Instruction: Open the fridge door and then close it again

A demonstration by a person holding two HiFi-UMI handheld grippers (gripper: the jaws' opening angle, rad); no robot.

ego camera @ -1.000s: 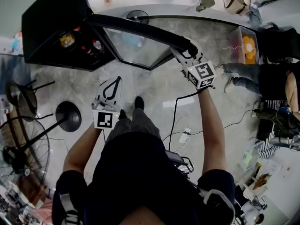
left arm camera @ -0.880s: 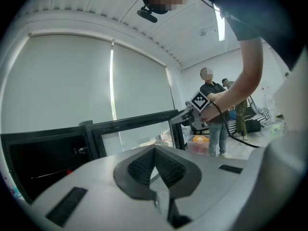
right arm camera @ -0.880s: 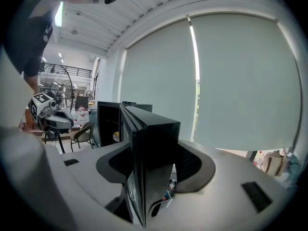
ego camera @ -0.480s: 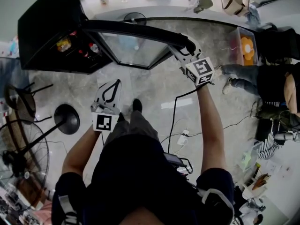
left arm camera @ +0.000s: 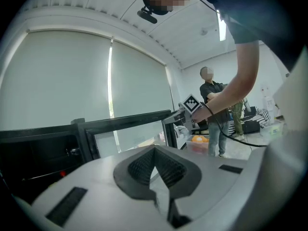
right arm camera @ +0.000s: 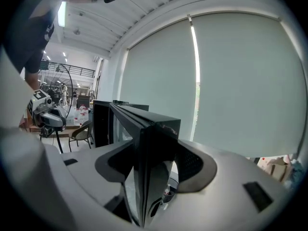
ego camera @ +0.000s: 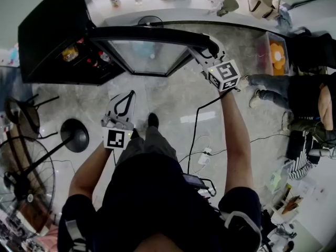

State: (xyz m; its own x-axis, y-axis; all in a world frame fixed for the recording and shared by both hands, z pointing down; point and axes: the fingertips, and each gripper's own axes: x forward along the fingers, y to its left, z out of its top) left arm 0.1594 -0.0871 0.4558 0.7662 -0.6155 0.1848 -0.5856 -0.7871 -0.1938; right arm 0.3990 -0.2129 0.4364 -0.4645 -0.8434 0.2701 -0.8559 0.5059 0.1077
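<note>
Seen from above, a black fridge (ego camera: pixel 50 33) stands with its glass fridge door (ego camera: pixel 149 54) swung partly open. The right claw (ego camera: pixel 206 55) straddles the door's free edge; its jaws have just been loosening around it. The left claw (ego camera: pixel 124 101) is clenched and empty above the floor (ego camera: pixel 173 104).

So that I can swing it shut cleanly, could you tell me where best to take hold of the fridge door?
Take the fridge door at its free edge, farthest from the cabinet, coming end-on so both flat faces of the black frame can be pinched. The door stands open, so both faces are reachable there.
</note>
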